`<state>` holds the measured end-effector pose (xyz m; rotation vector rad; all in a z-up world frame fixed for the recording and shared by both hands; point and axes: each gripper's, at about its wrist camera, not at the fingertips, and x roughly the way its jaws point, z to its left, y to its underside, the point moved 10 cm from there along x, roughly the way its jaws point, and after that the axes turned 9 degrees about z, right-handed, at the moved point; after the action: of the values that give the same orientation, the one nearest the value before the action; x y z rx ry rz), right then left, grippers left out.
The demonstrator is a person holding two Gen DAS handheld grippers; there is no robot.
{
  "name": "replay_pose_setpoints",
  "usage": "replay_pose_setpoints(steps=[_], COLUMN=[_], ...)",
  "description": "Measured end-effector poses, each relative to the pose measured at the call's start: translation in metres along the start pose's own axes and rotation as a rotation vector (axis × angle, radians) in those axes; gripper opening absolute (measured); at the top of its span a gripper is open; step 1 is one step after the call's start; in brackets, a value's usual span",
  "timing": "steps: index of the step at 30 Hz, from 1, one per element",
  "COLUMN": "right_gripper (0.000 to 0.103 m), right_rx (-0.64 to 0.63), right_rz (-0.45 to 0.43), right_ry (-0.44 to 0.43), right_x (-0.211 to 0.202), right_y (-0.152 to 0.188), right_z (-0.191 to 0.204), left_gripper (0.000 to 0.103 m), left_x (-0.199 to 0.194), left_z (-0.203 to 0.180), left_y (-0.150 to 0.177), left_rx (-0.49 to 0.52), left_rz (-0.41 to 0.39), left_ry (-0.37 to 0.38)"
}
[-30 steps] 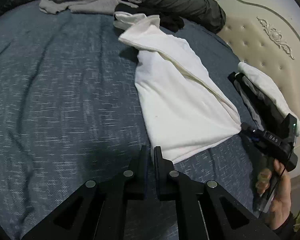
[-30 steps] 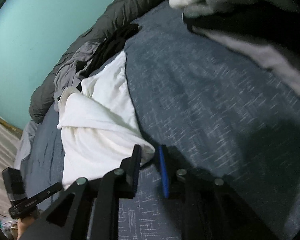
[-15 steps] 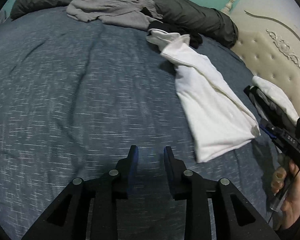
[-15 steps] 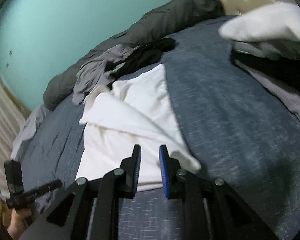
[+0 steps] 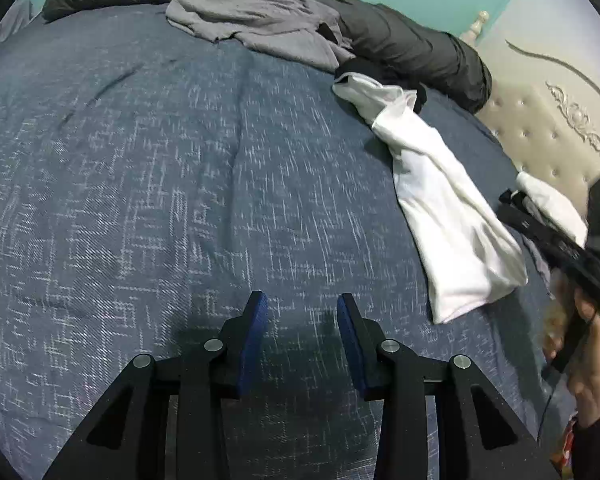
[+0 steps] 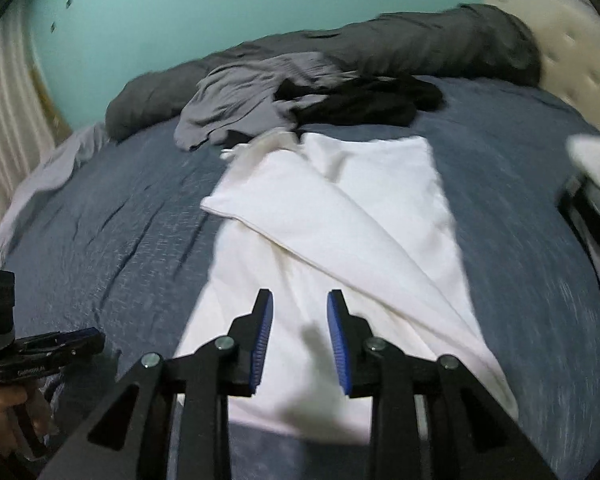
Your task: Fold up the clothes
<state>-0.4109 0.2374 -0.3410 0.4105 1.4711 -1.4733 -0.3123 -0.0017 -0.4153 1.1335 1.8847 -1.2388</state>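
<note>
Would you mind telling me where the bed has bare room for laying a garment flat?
The blue bedspread lies bare left of the white garment, below the grey garment. Crowded: the far edge with the dark duvet and the black garment.

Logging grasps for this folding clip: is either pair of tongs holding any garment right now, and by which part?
Nothing is held. The left tongs are open over the bare blue bedspread; the right tongs are open above the white garment.

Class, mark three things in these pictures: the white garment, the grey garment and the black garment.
white garment (image 6: 340, 216), right wrist view, on its folded-over flap.
grey garment (image 5: 256, 16), left wrist view, on its crumpled middle.
black garment (image 6: 364, 100), right wrist view, on its middle.
</note>
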Motion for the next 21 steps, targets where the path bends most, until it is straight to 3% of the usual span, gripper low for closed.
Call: replay_pose_setpoints(steps=[5, 8, 19, 20, 21], right_gripper=[0.044, 0.044, 0.044, 0.04, 0.026], right_rx=[-0.101, -0.156, -0.382, -0.399, -0.416], right_rz=[0.048, 0.076, 0.14, 0.143, 0.145], right_ry=[0.015, 0.03, 0.275, 0.291, 0.307], right_x=[0.03, 0.049, 0.107, 0.109, 0.111], right_y=[-0.032, -0.049, -0.061, -0.06, -0.059], right_z=[0.038, 0.06, 0.084, 0.083, 0.083], left_gripper=[0.04, 0.04, 0.04, 0.04, 0.04], left_x=[-0.009, -0.013, -0.015, -0.014, -0.013], left_z=[0.005, 0.012, 0.024, 0.024, 0.024], left_y=[-0.006, -0.011, -0.017, -0.018, -0.018], left_rx=[0.026, 0.015, -0.022, -0.022, -0.023], left_rz=[-0.021, -0.03, -0.035, -0.034, -0.033], left_ry=[-0.022, -0.031, -0.013, -0.013, -0.013])
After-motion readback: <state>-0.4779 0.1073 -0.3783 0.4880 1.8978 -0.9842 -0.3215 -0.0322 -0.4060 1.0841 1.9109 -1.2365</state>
